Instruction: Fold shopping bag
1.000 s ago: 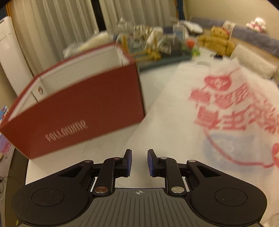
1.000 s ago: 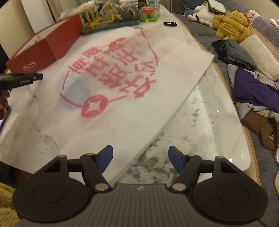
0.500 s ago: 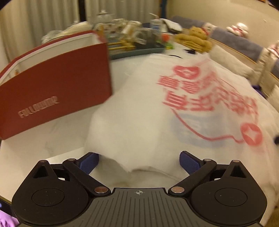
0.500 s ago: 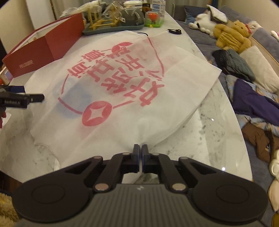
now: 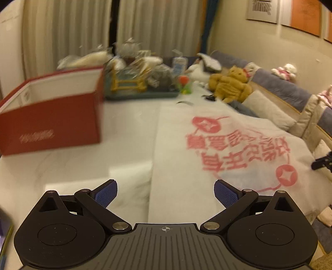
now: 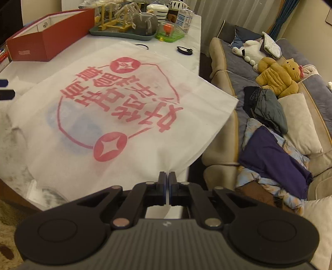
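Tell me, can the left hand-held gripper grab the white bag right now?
Probably yes. The left hand-held gripper is wide open right above the bag, with nothing between them.

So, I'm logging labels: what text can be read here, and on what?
Bag: large red Chinese characters, seen upside down, between two round red star emblems; I cannot quote them with confidence.
Red box: pale lettering on its side, too small or blurred to read.
Cartons at the table's far end: print too small to read.
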The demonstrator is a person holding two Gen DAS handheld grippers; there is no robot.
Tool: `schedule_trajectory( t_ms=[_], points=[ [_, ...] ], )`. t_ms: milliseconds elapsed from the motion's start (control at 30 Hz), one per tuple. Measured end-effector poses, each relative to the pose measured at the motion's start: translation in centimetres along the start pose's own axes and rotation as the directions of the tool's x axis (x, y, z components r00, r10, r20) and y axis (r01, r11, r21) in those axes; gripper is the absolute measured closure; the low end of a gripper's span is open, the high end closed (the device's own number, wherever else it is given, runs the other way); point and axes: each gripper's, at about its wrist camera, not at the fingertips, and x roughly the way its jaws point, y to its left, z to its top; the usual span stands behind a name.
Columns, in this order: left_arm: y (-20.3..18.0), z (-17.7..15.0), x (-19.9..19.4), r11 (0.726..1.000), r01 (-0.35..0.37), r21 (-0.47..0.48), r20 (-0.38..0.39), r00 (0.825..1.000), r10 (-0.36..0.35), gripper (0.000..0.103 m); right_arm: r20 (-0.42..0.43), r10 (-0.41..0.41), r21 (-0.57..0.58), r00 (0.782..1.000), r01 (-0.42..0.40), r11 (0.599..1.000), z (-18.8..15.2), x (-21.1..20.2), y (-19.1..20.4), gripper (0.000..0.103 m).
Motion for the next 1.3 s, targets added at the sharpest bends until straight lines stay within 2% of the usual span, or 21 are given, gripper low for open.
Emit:
schedule_trajectory(
  t_ms=[100,167,200,233,300,367,433,500,567,633,700,733,800,833,900,933,1000,1067,1167,1300],
  points=[
    [-2.9,0.9,1.4,0.998,0.038,0.042,-0.003,0.999,-0.038,0.003,-0.002,-0.014,-0.012,1.000,0.014,1.000,0.6,0.7,-1.9,0.102],
    [-4.9,1.4,2.2,0.995,0.089,0.049,-0.018,0.996,-0.088,0.003,0.005,-0.016,-0.014,1.000,0.016,1.000,1.1,0.8,-2.7,0.102],
    [-6.1,1.9,2.2,0.991,0.120,0.056,0.003,0.993,-0.120,0.003,0.008,-0.012,-0.019,1.000,0.012,1.000,1.4,0.8,-3.0,0.102],
    [-7.4,2.4,1.9,0.984,0.162,0.075,0.047,0.985,-0.165,0.003,0.010,-0.004,-0.031,1.000,0.005,1.000,1.5,0.6,-3.1,0.102],
    [-10.2,3.5,1.8,0.950,0.252,0.184,0.109,0.955,-0.275,0.002,0.009,0.015,-0.061,1.000,-0.014,0.998,1.7,0.5,-3.1,0.102],
    [-12.7,4.5,3.0,0.918,0.280,0.281,0.100,0.943,-0.318,0.002,0.007,0.028,-0.087,1.000,-0.028,0.996,1.7,0.6,-3.0,0.102],
    [-13.9,5.7,5.0,0.891,0.350,0.290,0.051,0.924,-0.380,0.003,0.012,0.030,-0.104,0.999,-0.028,0.994,1.5,0.6,-3.0,0.102],
    [-14.6,6.3,7.1,0.859,0.415,0.298,-0.065,0.907,-0.416,0.002,0.020,0.029,-0.085,0.999,-0.027,0.996,1.2,0.8,-3.4,0.102],
    [-15.2,6.8,9.1,0.825,0.479,0.298,-0.180,0.877,-0.444,0.002,0.028,0.028,-0.074,0.999,-0.026,0.997,0.7,0.5,-3.9,0.102],
    [-15.9,7.3,11.1,0.790,0.540,0.290,-0.292,0.836,-0.464,0.002,0.044,0.025,-0.076,0.999,-0.021,0.997,0.3,0.3,-4.4,0.102],
    [-16.2,6.5,12.3,0.775,0.570,0.273,-0.371,0.806,-0.461,0.002,0.071,0.027,-0.080,0.997,-0.021,0.997,0.0,0.1,-4.9,0.102],
    [-16.2,5.9,12.3,0.763,0.579,0.288,-0.383,0.800,-0.463,0.001,0.087,0.030,-0.083,0.996,-0.023,0.996,-0.1,-0.1,-5.1,0.102],
    [-17.0,4.7,11.4,0.725,0.569,0.387,-0.366,0.817,-0.446,0.000,0.103,0.022,-0.070,0.994,-0.015,0.997,0.2,-0.2,-5.6,0.102],
    [-17.5,4.1,11.0,0.708,0.552,0.441,-0.357,0.831,-0.426,0.000,0.110,0.023,-0.060,0.994,-0.017,0.998,0.5,-0.3,-5.9,0.102],
    [-18.1,3.1,10.2,0.680,0.525,0.512,-0.339,0.851,-0.401,0.000,0.137,0.049,-0.034,0.989,-0.045,0.998,1.5,-1.0,-6.3,0.102],
    [-18.0,3.2,9.7,0.683,0.523,0.510,-0.331,0.852,-0.406,0.000,0.153,0.072,-0.018,0.986,-0.070,0.997,2.1,-1.5,-6.4,0.102],
    [-17.7,3.3,8.7,0.688,0.521,0.505,-0.315,0.854,-0.415,0.000,0.182,0.125,-0.007,0.975,-0.126,0.992,3.6,-2.6,-6.1,0.102],
    [-17.4,3.5,7.6,0.694,0.520,0.498,-0.297,0.854,-0.427,0.000,0.183,0.123,-0.050,0.975,-0.116,0.992,4.8,-3.5,-5.1,0.102],
    [-15.9,5.5,5.9,0.700,0.561,0.442,-0.259,0.827,-0.499,0.000,0.152,0.091,-0.106,0.984,-0.075,0.992,6.0,-3.9,-3.8,0.102],
    [-15.0,7.0,8.4,0.729,0.580,0.364,-0.269,0.815,-0.513,0.000,0.148,0.103,-0.076,0.984,-0.093,0.993,6.4,-4.0,-3.5,0.102]
  ],
)
